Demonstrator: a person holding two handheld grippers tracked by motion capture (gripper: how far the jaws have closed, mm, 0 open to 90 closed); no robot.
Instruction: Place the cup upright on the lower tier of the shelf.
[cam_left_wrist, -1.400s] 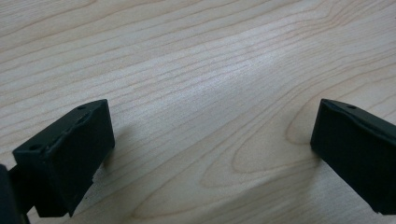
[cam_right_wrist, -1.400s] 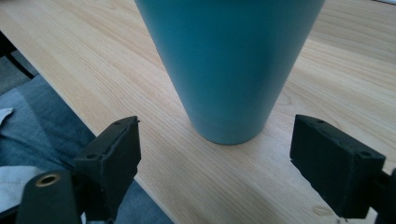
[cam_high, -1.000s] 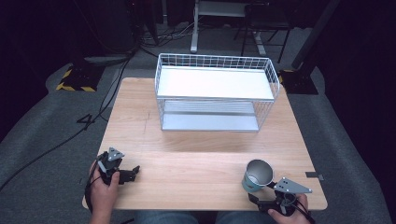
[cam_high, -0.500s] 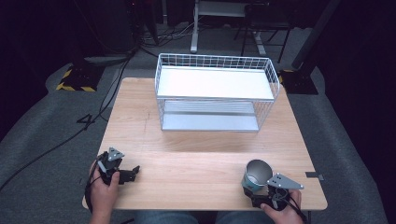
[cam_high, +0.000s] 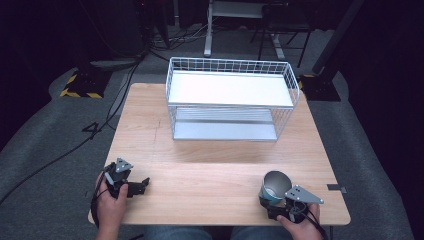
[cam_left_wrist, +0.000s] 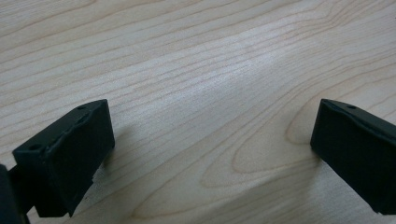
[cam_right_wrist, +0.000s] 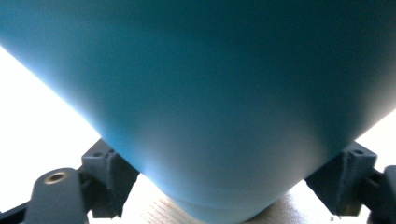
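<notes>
Left gripper (cam_high: 142, 184): black body, grey three-cornered plate, blocky matte jaws with small screw holes. Right gripper (cam_high: 272, 200): same build, black cable trailing.

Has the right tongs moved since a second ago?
Yes. The right tongs slid left along the table's near edge, closing around the blue cup.

White wire rack (cam_high: 231, 100) on wooden table (cam_high: 200, 165)

The light wood desk (cam_high: 215, 165) has a white wire rack (cam_high: 232, 100) at its far edge and a teal cup (cam_high: 274, 186) near the front right corner.
</notes>
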